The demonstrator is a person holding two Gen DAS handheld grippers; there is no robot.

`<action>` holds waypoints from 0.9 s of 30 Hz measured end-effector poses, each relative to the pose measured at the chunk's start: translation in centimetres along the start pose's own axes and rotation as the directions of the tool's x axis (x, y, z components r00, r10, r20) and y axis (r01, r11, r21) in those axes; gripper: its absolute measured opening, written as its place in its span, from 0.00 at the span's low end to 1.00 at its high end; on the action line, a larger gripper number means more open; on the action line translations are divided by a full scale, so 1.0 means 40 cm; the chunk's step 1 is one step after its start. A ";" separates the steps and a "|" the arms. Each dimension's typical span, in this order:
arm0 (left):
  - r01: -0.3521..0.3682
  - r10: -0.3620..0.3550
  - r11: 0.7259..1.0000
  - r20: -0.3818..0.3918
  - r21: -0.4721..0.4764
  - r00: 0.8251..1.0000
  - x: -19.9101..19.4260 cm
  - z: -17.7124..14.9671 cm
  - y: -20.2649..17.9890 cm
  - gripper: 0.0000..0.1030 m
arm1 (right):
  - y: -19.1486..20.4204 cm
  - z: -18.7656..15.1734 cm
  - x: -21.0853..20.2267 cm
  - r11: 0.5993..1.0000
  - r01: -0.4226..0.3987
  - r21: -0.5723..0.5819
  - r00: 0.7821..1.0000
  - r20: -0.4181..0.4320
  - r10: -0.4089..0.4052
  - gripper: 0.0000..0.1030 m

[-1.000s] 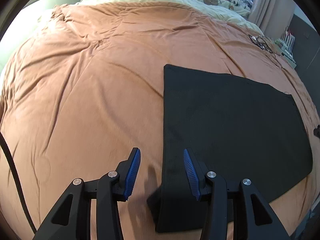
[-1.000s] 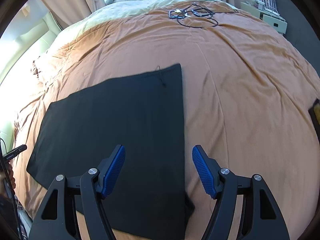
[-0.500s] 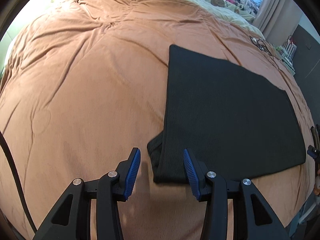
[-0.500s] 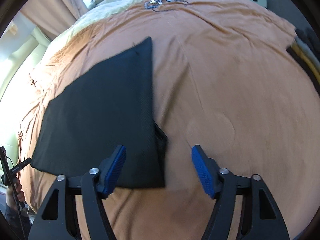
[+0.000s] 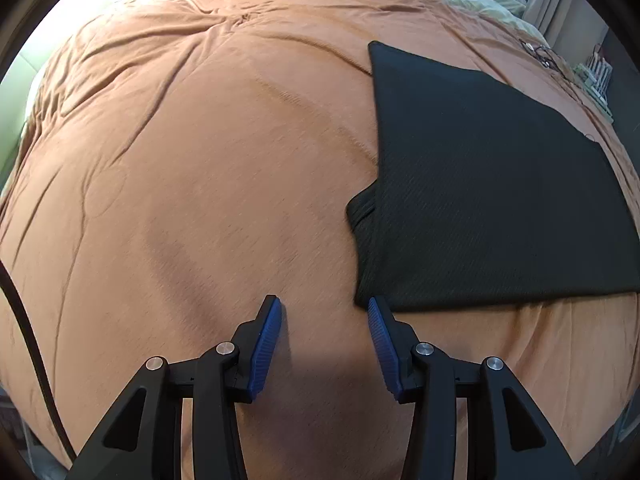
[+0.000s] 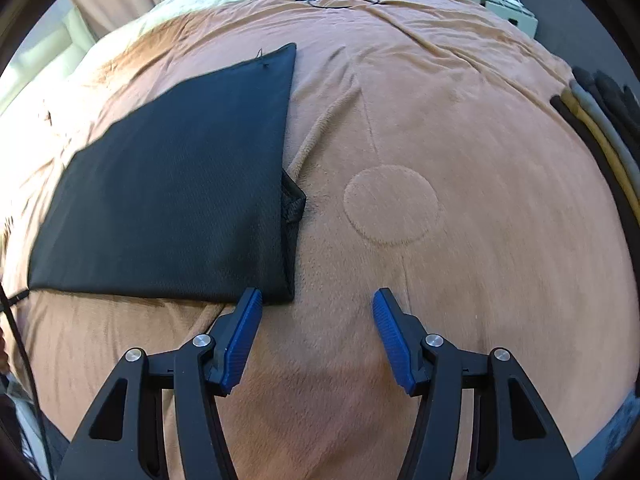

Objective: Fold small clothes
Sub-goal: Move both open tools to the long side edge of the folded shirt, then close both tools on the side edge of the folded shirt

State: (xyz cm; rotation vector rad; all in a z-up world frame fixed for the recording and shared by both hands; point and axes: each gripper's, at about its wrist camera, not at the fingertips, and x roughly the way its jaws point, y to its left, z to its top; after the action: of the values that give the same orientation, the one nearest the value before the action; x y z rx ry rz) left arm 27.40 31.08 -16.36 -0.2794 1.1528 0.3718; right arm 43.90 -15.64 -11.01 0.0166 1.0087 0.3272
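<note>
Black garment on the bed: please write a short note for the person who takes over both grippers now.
Left gripper: open, empty, over the orange blanket, at the black garment's near left corner.
Right gripper: jaws have just been closing, nothing between them; at the near right corner.
Garment lies flat, sides apparently folded in, a flap showing at each side.
Folded clothes lie stacked at the right.
Left: probably grip both near corners, fold away.
</note>
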 end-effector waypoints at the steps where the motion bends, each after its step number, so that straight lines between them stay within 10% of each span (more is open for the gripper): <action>1: -0.012 0.012 1.000 0.000 -0.002 1.000 -0.005 -0.004 0.005 0.46 | -0.005 -0.003 -0.008 1.000 -0.021 0.016 1.000 0.007 0.020 0.54; 12: 0.229 -0.221 0.957 0.064 -0.178 0.973 -0.052 0.033 0.059 0.46 | -0.104 -0.032 -0.029 0.907 -0.328 0.265 0.944 0.059 0.324 0.54; 27: 0.288 -0.305 0.897 0.004 -0.336 0.952 0.003 0.005 0.056 0.46 | -0.165 -0.052 0.020 0.854 -0.369 0.367 0.926 0.070 0.370 0.49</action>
State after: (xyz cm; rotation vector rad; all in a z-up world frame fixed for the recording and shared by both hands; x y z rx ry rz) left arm 26.66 33.21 -16.44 -0.7579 1.0708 0.2889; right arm 44.28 -21.97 -13.86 0.5664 1.0576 0.4816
